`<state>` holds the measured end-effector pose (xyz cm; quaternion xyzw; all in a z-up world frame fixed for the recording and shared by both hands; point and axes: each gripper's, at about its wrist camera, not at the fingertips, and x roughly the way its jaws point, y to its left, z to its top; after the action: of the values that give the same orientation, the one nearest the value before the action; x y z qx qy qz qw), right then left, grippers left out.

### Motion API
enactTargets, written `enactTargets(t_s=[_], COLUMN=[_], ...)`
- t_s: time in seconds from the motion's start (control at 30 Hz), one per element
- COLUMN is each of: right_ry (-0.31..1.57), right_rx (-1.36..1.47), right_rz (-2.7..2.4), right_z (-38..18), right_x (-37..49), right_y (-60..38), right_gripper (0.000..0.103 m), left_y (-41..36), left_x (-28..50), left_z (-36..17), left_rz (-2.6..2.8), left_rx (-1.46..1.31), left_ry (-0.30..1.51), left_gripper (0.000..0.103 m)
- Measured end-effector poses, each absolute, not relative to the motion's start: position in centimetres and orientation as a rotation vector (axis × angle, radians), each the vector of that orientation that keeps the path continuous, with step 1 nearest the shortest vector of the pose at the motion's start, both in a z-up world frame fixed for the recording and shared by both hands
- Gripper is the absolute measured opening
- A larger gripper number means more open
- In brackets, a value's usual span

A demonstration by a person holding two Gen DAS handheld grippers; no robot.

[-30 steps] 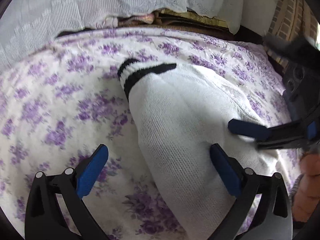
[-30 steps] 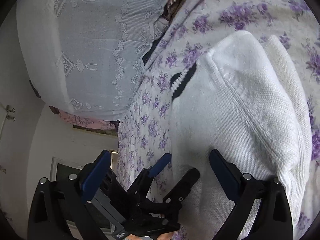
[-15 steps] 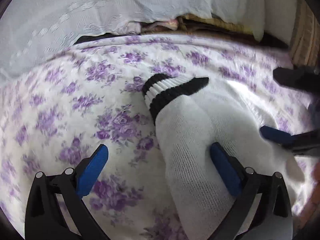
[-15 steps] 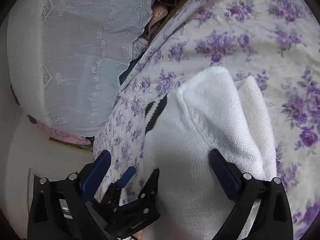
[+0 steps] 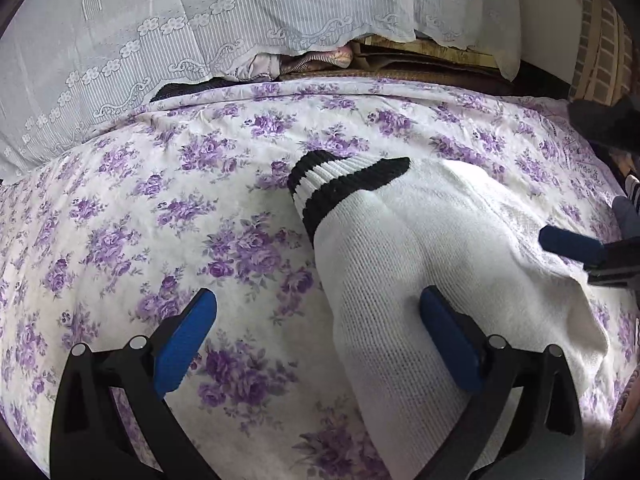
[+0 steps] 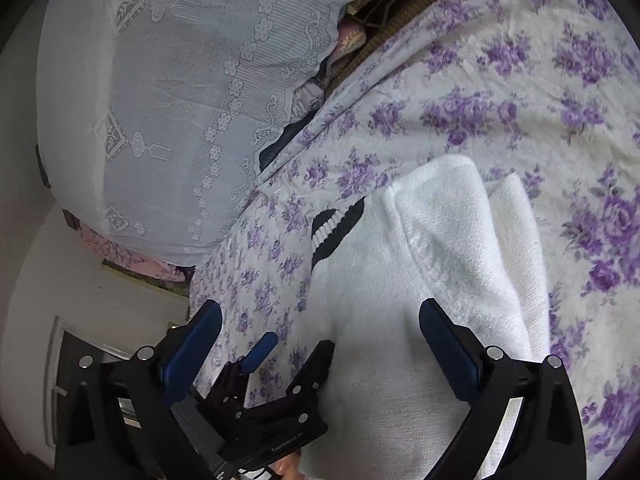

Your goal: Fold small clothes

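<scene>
White knit garment (image 5: 432, 264) sits on the purple floral bedspread (image 5: 132, 216), already bundled: body doubled over, a sleeve with a black-and-white striped cuff (image 5: 340, 188) lying across the top toward the far side. In the right wrist view I see at least two stacked layers along the right edge, so I judge one or more folds done.

My left gripper (image 5: 316, 340) is spread wide, holding nothing. One blue pad is over bare bedspread, the other over the near part of the knit; I can't tell if it touches. My right gripper (image 6: 320, 344) is also wide open and empty, hovering over the near end of the garment. In its view the left gripper (image 6: 292, 350) shows just beside the knit's left edge. In the left wrist view only one blue finger of the right gripper shows, at the garment's right edge.

What's left, my guess: the cuff sticks out past the bundle and the shape is lumpy, so tuck the sleeve, maybe one more fold, then flatten. Near end of the garment is hidden under the rigs, can't judge it. White lace cover (image 5: 160, 32) behind, not involved.
</scene>
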<state>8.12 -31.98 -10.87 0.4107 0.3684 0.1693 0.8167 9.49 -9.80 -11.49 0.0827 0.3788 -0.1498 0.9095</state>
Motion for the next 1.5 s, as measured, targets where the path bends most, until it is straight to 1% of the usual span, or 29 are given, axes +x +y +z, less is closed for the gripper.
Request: enactTargets(t_s=[0.33,0.7,0.83,1.07,1.27,1.4,1.5], right_ry=[0.738,0.798,0.815,0.812,0.768,0.742,0.739], right_rx=[0.848,0.874,0.889,0.880,0.890,0.914,0.957], right_rz=[0.247,0.200,0.214,0.242,0.287,0.361,0.426], right_z=[-10.9,-13.9,-14.8,-14.6,-13.4,-12.8,-12.9], right_x=[6.7,6.0,5.6,5.4,4.7,3.7,2.9], right_y=[-35.3,-37.5,-37.4,-36.8,-36.4,-35.7,-35.1], right_gripper=[0.099,0.099,0.099,0.099,0.099,0.099,0.099], left_y=[-9.7,-9.6,-9.5,-9.7,-8.9,-8.7,-8.1], left_x=[9.1,8.7,8.5,8.2,9.0,10.1,11.0], left_z=[-11.2,-10.7,-10.4,-10.3,-10.5,-11.9,-13.0], left_rz=[-0.315,-0.339,-0.381,-0.521,-0.527,-0.512,-0.565], left_rx=[0.181,0.175,0.144,0.071,0.009,-0.004,-0.067], left_ry=[0.772,0.774,0.793,0.840,0.860,0.912,0.962], left_gripper=[0.099,0.098,0.098,0.098,0.098,0.099,0.099])
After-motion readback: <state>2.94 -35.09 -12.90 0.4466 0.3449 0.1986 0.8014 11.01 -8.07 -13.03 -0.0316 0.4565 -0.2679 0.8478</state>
